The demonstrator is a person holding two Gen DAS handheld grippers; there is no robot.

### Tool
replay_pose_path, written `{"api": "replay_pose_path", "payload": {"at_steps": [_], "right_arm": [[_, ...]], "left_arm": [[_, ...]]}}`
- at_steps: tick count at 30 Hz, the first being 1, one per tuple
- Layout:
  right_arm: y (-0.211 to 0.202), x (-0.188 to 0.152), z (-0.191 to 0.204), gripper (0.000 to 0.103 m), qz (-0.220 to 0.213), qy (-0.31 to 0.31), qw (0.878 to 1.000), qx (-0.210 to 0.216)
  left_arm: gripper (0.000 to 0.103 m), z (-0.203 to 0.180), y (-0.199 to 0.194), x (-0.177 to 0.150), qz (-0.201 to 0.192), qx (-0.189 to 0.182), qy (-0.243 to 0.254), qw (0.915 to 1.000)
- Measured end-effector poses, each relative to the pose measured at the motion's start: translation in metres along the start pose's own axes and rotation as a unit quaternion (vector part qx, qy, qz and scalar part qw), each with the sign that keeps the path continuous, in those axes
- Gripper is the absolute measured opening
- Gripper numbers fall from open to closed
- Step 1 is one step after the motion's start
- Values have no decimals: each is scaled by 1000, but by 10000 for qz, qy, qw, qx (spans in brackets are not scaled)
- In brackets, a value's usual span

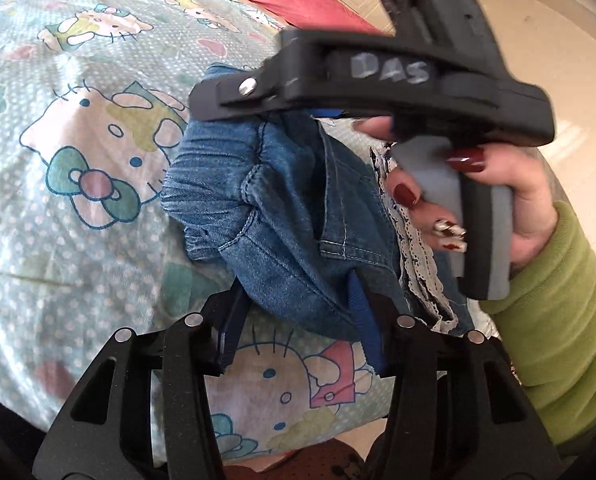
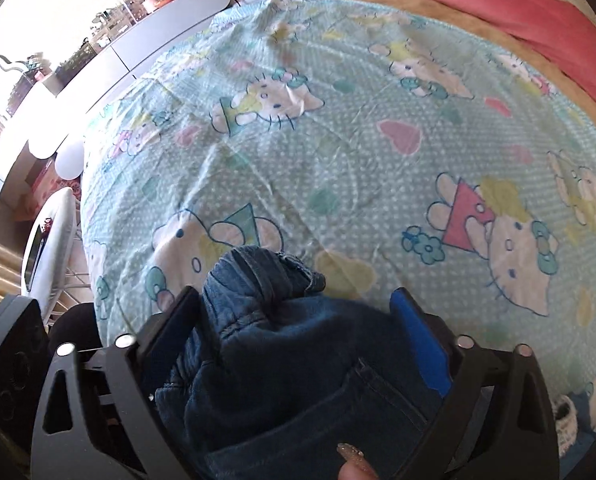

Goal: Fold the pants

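- Lying bunched up on the cartoon-cat bedsheet (image 2: 337,128), the blue jeans (image 1: 282,208) are the thing to look from.
- At the near edge of the jeans, the left gripper (image 1: 298,320) has its jaws partway apart with denim between them. I cannot tell if the blue pads (image 1: 359,312) squeeze it.
- On top of the jeans, the right gripper (image 2: 298,340) stands with a thick heap of denim between its jaws. Its pads look a little off the cloth.
- Right of the jeans, a hand (image 1: 509,200) with red nails and a green sleeve (image 1: 561,320) holds that gripper's handle.
- Past the jeans, far off, a pink blanket (image 2: 517,12) lies on the bed.
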State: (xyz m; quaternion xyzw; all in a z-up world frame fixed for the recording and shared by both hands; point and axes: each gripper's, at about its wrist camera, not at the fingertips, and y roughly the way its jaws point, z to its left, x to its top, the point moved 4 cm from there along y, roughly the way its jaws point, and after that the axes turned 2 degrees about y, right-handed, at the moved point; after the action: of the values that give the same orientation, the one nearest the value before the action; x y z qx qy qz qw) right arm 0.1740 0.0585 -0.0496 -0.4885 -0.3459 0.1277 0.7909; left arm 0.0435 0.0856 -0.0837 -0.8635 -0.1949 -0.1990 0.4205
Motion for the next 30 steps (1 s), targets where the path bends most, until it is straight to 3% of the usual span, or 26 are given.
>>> {"api": "replay_pose_path", "payload": {"at_steps": [1,7,12,19,21,25,27,30], "right_arm": [[3,-1,2,49,52,-11,9999,148],[-15,-10,0,38,-221,125,9985,491],[-65,-19,-17,37,-696,287,9933,877],[-138,-45,-53,37,-1365,331,9852,979],[-151,-55,-63,40,-1477,389,9833,988],[-175,-84,-87,62,-1712,774,9771,995],[-189,-109,-108,67,-1925,1018,9716,926],[-199,-150,-144,70,-1996,1658,9650,390]], "left_arm": [[42,1,0,0,-6,-20,-23,10000],[59,-1,1,3,-21,-152,-87,9998],[59,-24,0,12,-104,-177,89,9997],[59,-83,6,27,-151,-651,461,9967],[59,-99,11,29,-113,-702,593,9957],[61,-130,25,27,64,-827,876,9927],[62,-142,35,22,213,-900,1059,9901],[62,-158,54,6,533,-931,1326,9854]]}}
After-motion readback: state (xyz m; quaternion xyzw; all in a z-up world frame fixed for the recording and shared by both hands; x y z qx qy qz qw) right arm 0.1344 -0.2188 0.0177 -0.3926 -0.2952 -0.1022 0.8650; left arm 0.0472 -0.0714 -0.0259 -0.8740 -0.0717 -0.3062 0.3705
